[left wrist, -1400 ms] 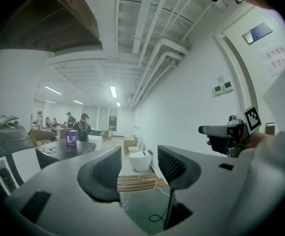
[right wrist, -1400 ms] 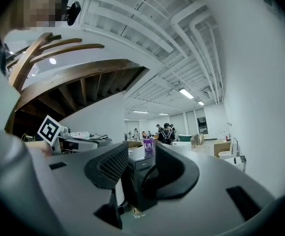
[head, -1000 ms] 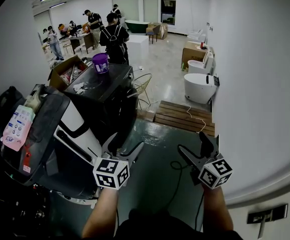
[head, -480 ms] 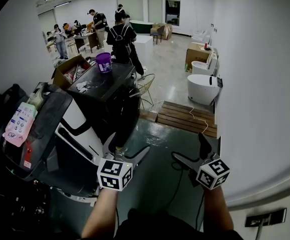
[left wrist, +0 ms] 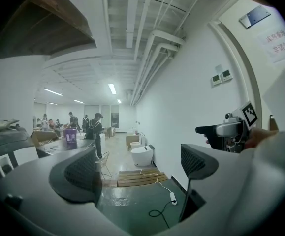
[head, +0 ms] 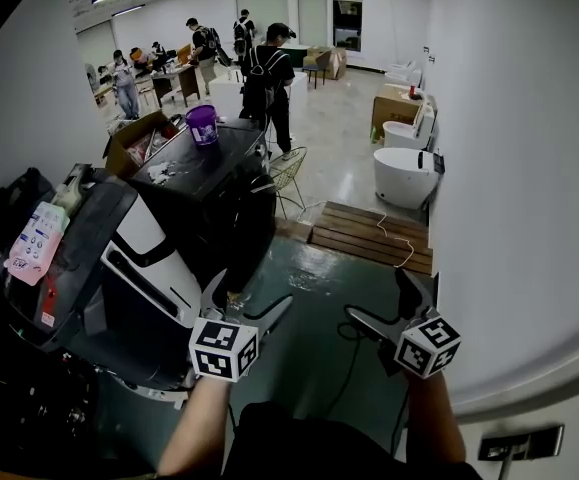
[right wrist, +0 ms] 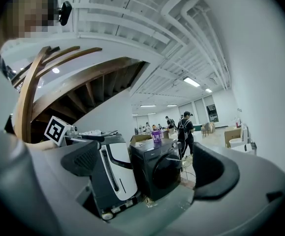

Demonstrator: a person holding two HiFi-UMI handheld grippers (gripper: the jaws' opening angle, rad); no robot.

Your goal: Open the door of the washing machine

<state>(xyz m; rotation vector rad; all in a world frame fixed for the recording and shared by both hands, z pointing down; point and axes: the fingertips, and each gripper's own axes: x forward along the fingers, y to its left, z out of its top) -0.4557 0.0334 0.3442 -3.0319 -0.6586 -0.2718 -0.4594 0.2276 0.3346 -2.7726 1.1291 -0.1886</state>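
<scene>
**A:** Which step is going on here?

**B:** The approach, I judge. The left gripper (head: 249,298) and the right gripper (head: 377,293) are hanging over the green floor. Their jaws have just been opening and are standing wide, with nothing between them.

**A:** And where is the washing machine standing?

**B:** The washing machine (head: 231,208) is standing ahead on the left, beyond a white and black appliance (head: 144,253) and well apart from both grippers. Its round door (right wrist: 168,173) is looking shut.

**A:** What is the next move asking for?

**B:** Probably reaching the door's edge. I cannot make out a handle.

**A:** How are the materials looking?

**B:** The machine is showing as a dark, matt, boxy body with a glossy door. A purple plastic tub (head: 201,125) is sitting on its flat top. Farther off, a slatted wooden pallet (head: 369,236) is lying on the floor.
</scene>
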